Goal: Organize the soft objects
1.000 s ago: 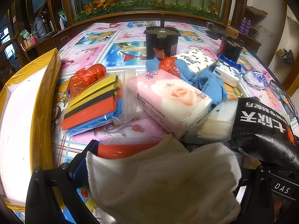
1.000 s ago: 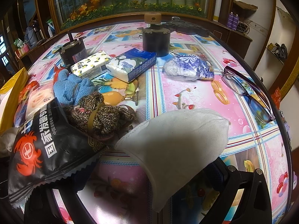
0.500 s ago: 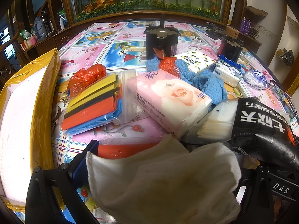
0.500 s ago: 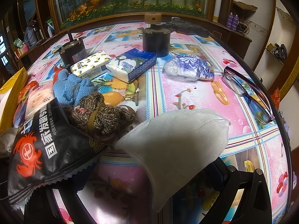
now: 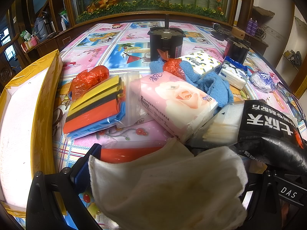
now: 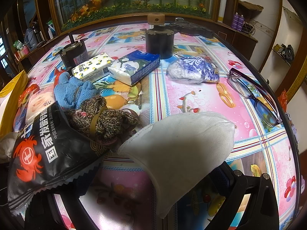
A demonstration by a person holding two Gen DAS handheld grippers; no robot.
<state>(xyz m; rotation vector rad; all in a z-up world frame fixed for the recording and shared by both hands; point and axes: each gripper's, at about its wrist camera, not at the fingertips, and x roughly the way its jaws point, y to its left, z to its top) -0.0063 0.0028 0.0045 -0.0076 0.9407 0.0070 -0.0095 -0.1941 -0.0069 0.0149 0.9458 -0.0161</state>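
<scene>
Claws unchanged over the last second: left claw [image 5: 163, 195] clamps the white cloth [image 5: 168, 187], right claw [image 6: 153, 201] clamps the grey pad [image 6: 180, 149], both low over the bench [image 6: 191, 95]. Nothing moved, so no sorting progress. Yellow box [image 5: 25, 115] sits left, likely the drop target.

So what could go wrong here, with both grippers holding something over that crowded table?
Mostly snagging and knocking, I'd guess.

1. The white cloth fills the left gripper view and hangs loose; it could drag the red item beneath it.
2. The grey pad in the right gripper hides the table below, so setting it down is partly blind.
3. The glasses lie near the table edge; a sweep rightward might push them off.
</scene>
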